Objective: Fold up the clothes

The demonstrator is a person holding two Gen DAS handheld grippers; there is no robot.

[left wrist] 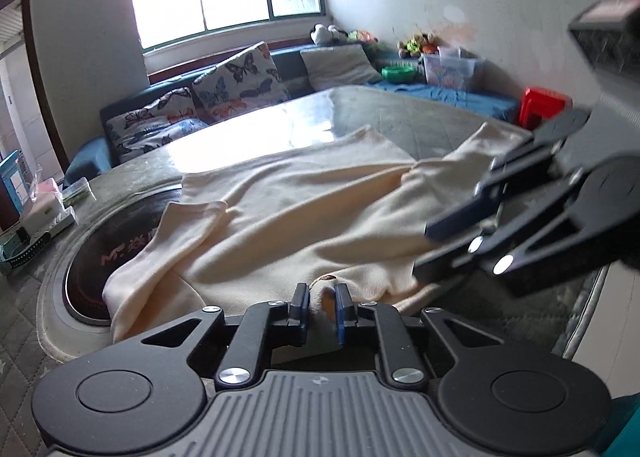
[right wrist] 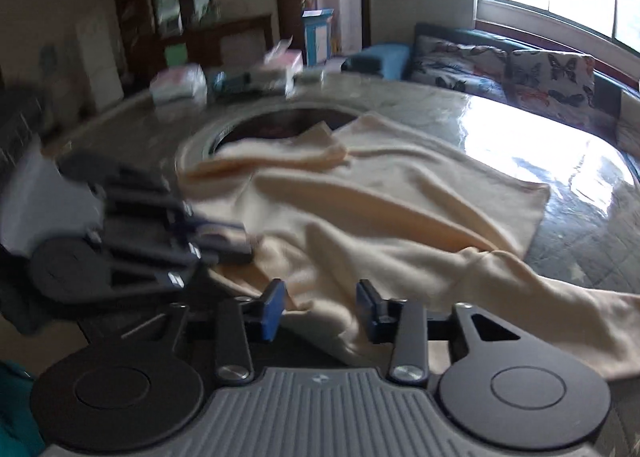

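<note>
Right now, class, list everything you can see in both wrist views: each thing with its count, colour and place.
Garment: one, cream, spread on the table.
Table: one, grey quilted cover, glossy middle.
Round inset: one, dark, table's left part, partly under the garment.
Butterfly cushions: two, white patterned, on the blue sofa.
Stool: one, red, beyond the table.
Left claw: black, blue pads, pinching the garment's near edge.
Right claw: black, blue pads, apart, garment between them.

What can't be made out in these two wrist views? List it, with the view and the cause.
- Right wrist view: left gripper is motion-blurred; its grip is unreadable there.
- Left wrist view: right gripper is blurred, so contact with the cream garment is unclear.
- Both views: the dark round inset in the table is half hidden by the garment.
</note>
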